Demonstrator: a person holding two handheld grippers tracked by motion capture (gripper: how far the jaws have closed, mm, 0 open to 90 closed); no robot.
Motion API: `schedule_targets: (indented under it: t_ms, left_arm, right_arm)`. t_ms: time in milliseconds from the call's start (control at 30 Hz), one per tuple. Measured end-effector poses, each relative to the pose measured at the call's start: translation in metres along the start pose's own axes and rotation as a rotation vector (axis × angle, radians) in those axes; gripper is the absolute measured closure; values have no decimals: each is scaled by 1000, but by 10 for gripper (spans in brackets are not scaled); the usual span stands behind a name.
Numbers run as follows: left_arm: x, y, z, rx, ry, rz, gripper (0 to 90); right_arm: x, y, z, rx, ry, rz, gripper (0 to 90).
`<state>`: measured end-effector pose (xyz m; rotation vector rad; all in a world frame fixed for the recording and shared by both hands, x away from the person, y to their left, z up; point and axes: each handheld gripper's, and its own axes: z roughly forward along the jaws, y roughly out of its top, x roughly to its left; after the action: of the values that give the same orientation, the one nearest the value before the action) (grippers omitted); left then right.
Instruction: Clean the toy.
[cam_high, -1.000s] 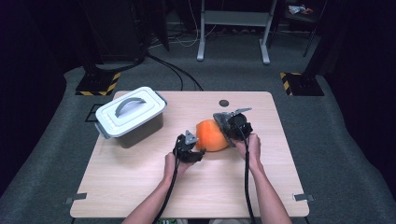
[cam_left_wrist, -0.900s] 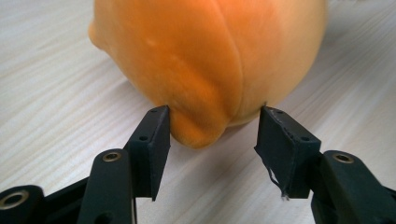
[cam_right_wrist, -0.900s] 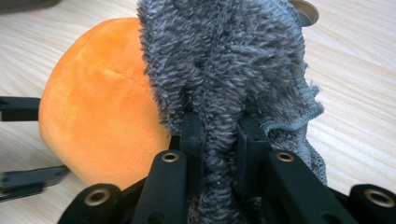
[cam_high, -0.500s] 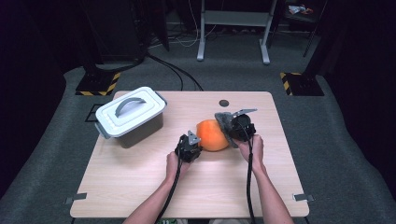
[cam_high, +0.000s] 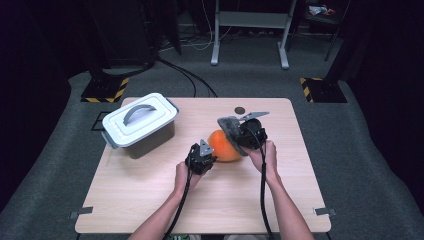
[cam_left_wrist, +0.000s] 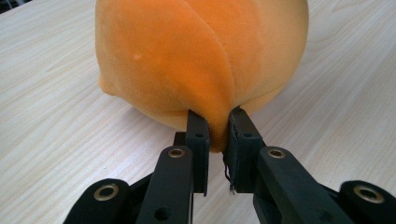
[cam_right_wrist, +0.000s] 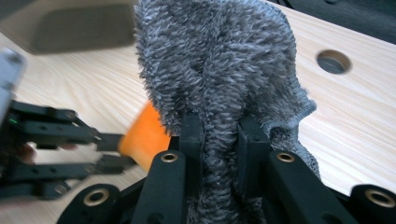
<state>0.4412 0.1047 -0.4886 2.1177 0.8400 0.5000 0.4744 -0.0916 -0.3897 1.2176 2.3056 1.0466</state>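
Orange plush (cam_high: 223, 146) found near mid-bench (cam_high: 150, 200), resting on the wood, right of the box and just this side of centre. Left gripper (cam_high: 202, 159) set at its near-left edge; jaws just closed and pinched tight on a fold of the orange fabric, as seen in the left gripper view (cam_left_wrist: 218, 122). Right gripper (cam_high: 244, 135) placed at the far-right side of the plush (cam_right_wrist: 140, 135), jaws clenched on a grey cloth (cam_right_wrist: 219, 79). Cloth (cam_high: 229, 125) bunched upright above the jaws, touching or overlapping the top right of the plush; contact line not clear from the high view.

Surroundings noted: grey lidded box (cam_high: 141, 125) at the left rear of the bench, lid on, handle up, well apart from both grippers. Round hole (cam_high: 240, 110) in the benchtop just behind the cloth, seen also in the right gripper view (cam_right_wrist: 333, 61). Cables trailing from both grippers back along the forearms toward the near edge. Nothing lying between plush and box. Beyond the bench: grey carpet, a white frame leg (cam_high: 216, 35), two hazard-striped blocks (cam_high: 106, 90) on the floor.
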Motion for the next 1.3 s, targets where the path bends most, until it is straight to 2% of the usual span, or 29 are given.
schedule_targets:
  t_ms: [67,100,200,267,300,367,400,467,533,667,733,800,833,900,933,1033,1300]
  left_arm:
    - [0,0,0,1,-9,1,807]
    - [-1,1,-1,9,-2,20,807]
    - [-2,1,0,6,7,38,807]
    - [-2,1,0,3,2,30,807]
    - [-1,1,0,10,1,35,808]
    - [-1,0,0,2,-3,24,808]
    - [-1,0,0,8,-1,33,808]
    - [-1,-1,0,12,-13,29,808]
    - [-1,-2,0,11,-11,27,810]
    - [-1,-2,0,11,-17,24,811]
    - [-2,-2,0,10,-15,19,810]
    - [-1,-2,0,11,-19,20,811]
    - [-1,-3,1,11,-18,21,810]
    - [-1,-3,1,7,-18,14,810]
    - [-1,-3,1,8,-20,14,810]
    - [0,-3,1,11,-18,12,809]
    - [1,-4,2,16,-17,6,808]
  right_arm:
    - [4,3,5,11,5,-18,754]
    - [6,3,8,5,17,-14,754]
    - [12,4,17,11,28,-19,753]
    - [18,4,21,20,17,-28,752]
    - [18,4,24,16,27,-39,753]
    - [20,2,29,38,-5,-52,754]
    - [20,1,31,45,-12,-47,756]
    - [20,-2,33,47,-43,-66,759]
    - [18,-4,34,54,-52,-66,761]
    - [12,-8,31,51,-88,-70,762]
    - [7,-10,29,45,-79,-55,762]
    - [4,-12,27,49,-104,-55,762]
    - [0,-13,26,47,-93,-39,762]
    - [-5,-16,24,49,-111,-31,761]
    - [-9,-18,23,45,-97,-12,761]
    - [-21,-23,22,47,-101,27,761]
    - [-43,-41,25,70,-122,74,759]
